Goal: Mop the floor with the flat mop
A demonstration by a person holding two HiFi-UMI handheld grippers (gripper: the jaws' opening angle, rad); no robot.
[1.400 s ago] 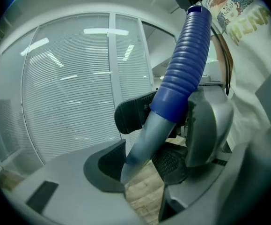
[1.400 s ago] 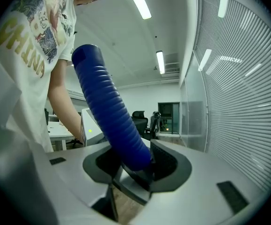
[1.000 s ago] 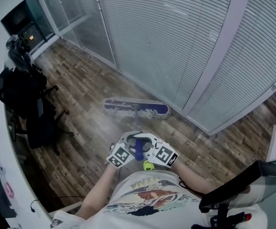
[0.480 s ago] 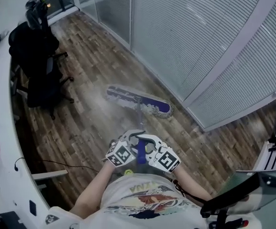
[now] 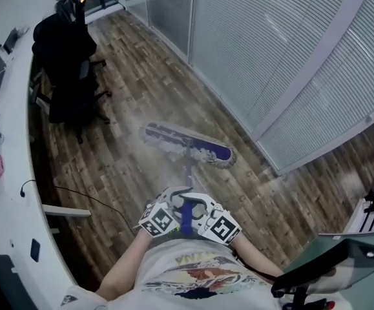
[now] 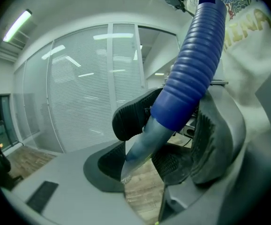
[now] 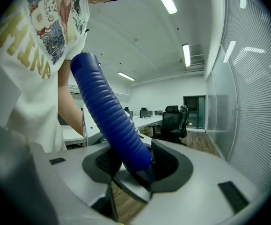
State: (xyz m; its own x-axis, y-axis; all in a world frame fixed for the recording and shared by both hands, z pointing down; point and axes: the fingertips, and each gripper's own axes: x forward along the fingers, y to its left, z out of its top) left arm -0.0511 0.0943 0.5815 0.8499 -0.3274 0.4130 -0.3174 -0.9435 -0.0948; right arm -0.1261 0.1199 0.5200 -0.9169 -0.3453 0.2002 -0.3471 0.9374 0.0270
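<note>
The flat mop's head point(image 5: 187, 145) lies on the wood-plank floor point(image 5: 135, 102), out in front of the person and near the foot of the glass partition point(image 5: 290, 57) with its closed blinds. A second ago the head sat almost level across the head view, close under the glass; now it is slewed, its left end farther from the person and its right end nearer, and it lies a little clear of the partition

Both tools are clamped on the mop handle point(image 5: 188, 173), side by side just above the person's printed T-shirt point(image 5: 193, 273). The left gripper point(image 6: 144, 158) has its jaws closed on the grey pole just below the blue ribbed sleeve point(image 6: 191, 64). The right gripper point(image 7: 135, 168) bites on the sleeve itself, its black pads pressed to either side. Neither grip has changed over the last second; the pair sits much where it did, a shade lower in the head view

The surroundings have slid across that view: the black office chair point(image 5: 67, 63) has moved in from the left edge, and more of the curved white desk point(image 5: 12, 173) shows, with a thin cable point(image 5: 77, 196) on the planks beside it
</note>
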